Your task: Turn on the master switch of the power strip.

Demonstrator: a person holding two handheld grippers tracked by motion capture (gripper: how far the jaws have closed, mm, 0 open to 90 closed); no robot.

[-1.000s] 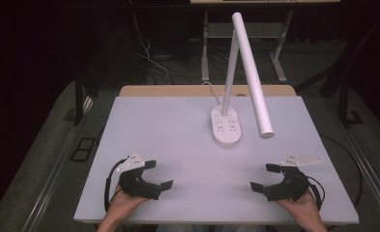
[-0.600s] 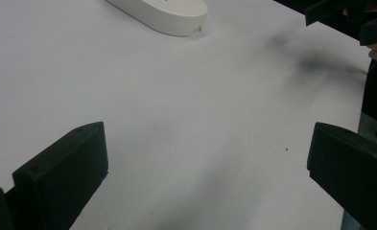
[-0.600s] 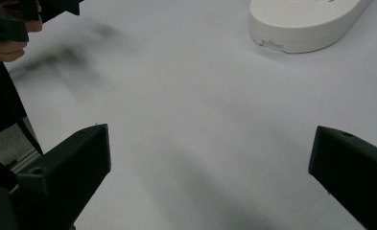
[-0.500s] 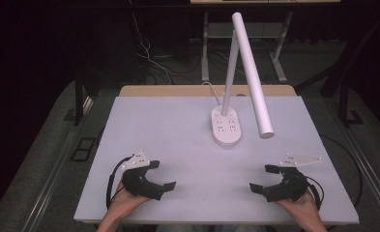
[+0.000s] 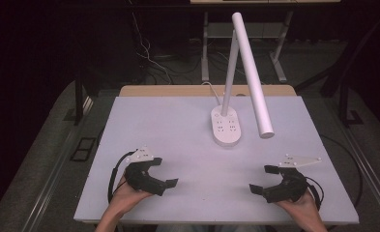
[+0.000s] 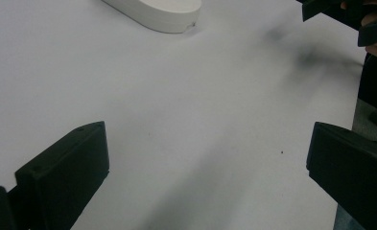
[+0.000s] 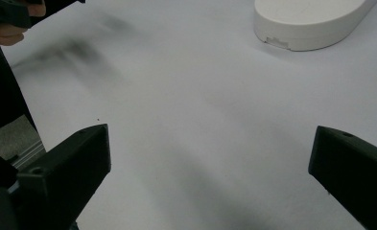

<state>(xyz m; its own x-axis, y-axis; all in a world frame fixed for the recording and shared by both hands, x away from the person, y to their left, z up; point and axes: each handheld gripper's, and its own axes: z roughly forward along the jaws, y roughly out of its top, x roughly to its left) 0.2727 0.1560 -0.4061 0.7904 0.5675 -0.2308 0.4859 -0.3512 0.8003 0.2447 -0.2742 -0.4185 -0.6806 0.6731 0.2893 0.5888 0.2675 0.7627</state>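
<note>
On the near edge of the table (image 5: 178, 121), the left tongs (image 5: 164, 173) and the right tongs (image 5: 262, 180) rest low, one at each corner, both turned inward toward each other. Both are released, with the jaws standing wide apart and nothing between them. I judge this is a ready position, because the hands stay well apart from the lamp (image 5: 227, 126) and leave the middle free.

The lamp stands at the far middle of the table, its oval base flat on the surface, a thin stem rising from it and the long white head hanging forward and down to the right. Its cable goes off behind. The base has small marks like sockets or buttons, but no brand or writing can be read.
</note>
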